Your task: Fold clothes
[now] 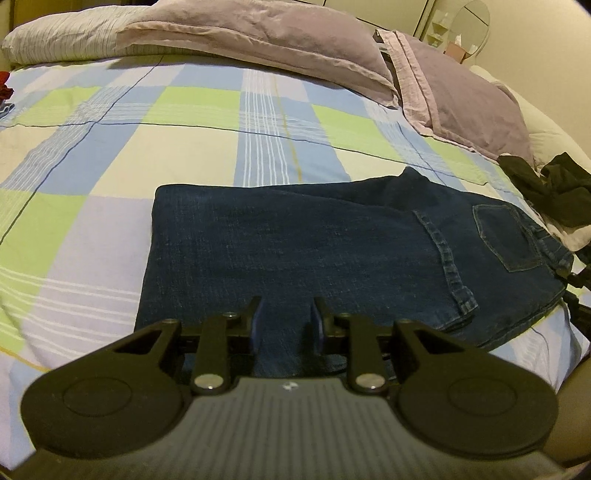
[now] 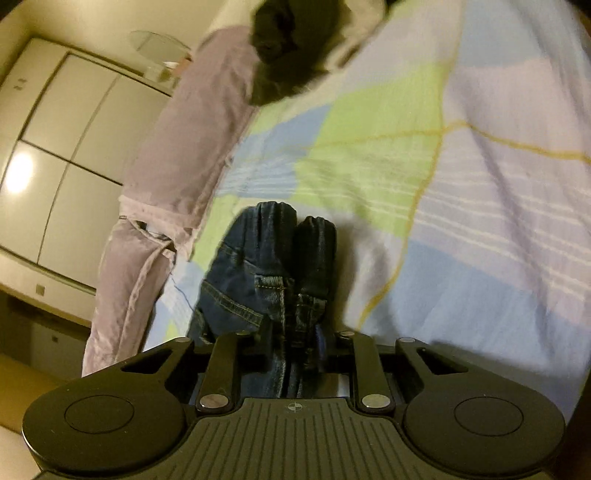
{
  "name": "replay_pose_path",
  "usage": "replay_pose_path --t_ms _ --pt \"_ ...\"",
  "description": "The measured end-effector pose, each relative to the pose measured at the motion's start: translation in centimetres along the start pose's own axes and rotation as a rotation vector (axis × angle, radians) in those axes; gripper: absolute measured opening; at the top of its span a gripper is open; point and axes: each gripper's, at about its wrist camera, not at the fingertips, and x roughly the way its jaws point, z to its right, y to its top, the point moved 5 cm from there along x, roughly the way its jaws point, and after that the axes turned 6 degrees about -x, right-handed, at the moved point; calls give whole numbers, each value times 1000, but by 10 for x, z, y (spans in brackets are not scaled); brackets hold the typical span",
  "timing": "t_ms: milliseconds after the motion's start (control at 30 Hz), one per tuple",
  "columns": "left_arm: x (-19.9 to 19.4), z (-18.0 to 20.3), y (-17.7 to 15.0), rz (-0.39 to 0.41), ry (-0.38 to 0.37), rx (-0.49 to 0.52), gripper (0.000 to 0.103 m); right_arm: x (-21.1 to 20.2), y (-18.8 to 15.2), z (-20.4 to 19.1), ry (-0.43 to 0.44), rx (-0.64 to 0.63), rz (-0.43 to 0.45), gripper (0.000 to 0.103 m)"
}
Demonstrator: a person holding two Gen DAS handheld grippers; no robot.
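Bedroom, checked blue-green-lilac bedspread as work surface: left gripper, fingers apart and closed on nothing, rests at the near edge of the folded blue jeans, whose long axis runs crosswise ahead of it, waistband and back pocket toward its right. Right gripper is clamped on bunched denim at that waistband end, so it looks the better placed arm for the next fold. Beyond: lilac pillows straight ahead, black garment far right, neither obstructing.

Dim, warm indoor light; right view motion-blurred, both bent at the edges.
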Motion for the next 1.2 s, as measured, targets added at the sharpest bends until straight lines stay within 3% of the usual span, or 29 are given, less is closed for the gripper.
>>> replay_pose_path --t_ms 133,300,433,567,700,800,867,933,1033,1100,1200 --pt "9 -4 -2 -13 -1 -9 21 8 -4 10 23 33 0 25" --pt "6 -10 2 4 -21 -63 17 10 -6 -11 -63 -141 -4 17" --pt "-14 -32 9 44 -46 -155 17 12 -20 -46 -216 -403 33 14" --pt "-36 -63 13 81 -58 -249 16 -5 -62 -123 -277 -810 190 14" --pt "-57 -97 13 108 -79 -357 14 -26 -138 -206 -85 -1147 295 14" --pt "-70 -120 7 119 -83 -417 14 -42 -228 -244 55 -1415 328 14" --pt "-75 -130 1 113 -83 -444 14 -46 -289 -253 140 -1578 326 15" --pt "-79 -140 -4 105 -84 -472 14 -39 -351 -250 221 -1743 250 15" --pt "-83 -149 -11 87 -107 -520 14 -8 -432 -227 216 -2025 29 26" --pt "-87 -154 -14 85 -114 -531 15 3 -458 -212 151 -2143 55 31" --pt "-90 -161 -19 83 -107 -533 15 -1 -459 -213 117 -2195 125 43"
